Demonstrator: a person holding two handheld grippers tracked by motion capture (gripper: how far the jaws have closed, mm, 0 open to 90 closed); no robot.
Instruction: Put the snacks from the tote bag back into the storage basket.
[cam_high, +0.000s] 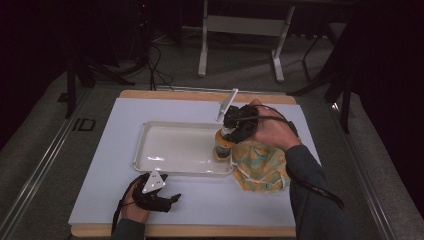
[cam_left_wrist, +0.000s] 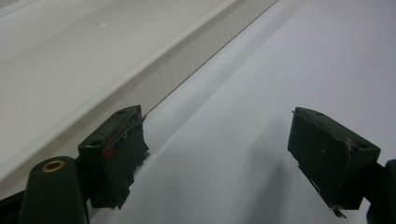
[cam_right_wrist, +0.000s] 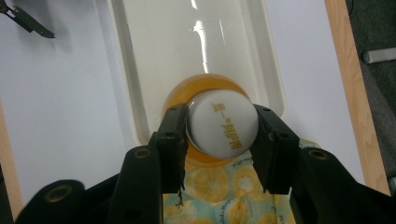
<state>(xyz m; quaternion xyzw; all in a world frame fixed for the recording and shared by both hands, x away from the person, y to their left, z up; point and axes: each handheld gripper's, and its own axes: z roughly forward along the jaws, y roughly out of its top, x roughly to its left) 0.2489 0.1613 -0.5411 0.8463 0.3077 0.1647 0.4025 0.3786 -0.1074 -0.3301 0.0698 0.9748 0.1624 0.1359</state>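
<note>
Right gripper (cam_right_wrist: 219, 135) clamping bottle (cam_right_wrist: 223, 122), tray (cam_right_wrist: 128, 93) edge

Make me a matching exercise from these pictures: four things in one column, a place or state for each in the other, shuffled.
1. bottle
2. tray
3. lemon-print bag
4. left gripper

a. open above the bare white tabletop
b. white, shallow, mid-table
c. crumpled at the tray's right end
d. gripped by its white cap in the right gripper

Pairs: 1-d, 2-b, 3-c, 4-a

The bottle's (cam_right_wrist: 223, 122) body hides under its white cap, and the lemon-print bag (cam_right_wrist: 224, 196) runs off the bottom edge.
</note>
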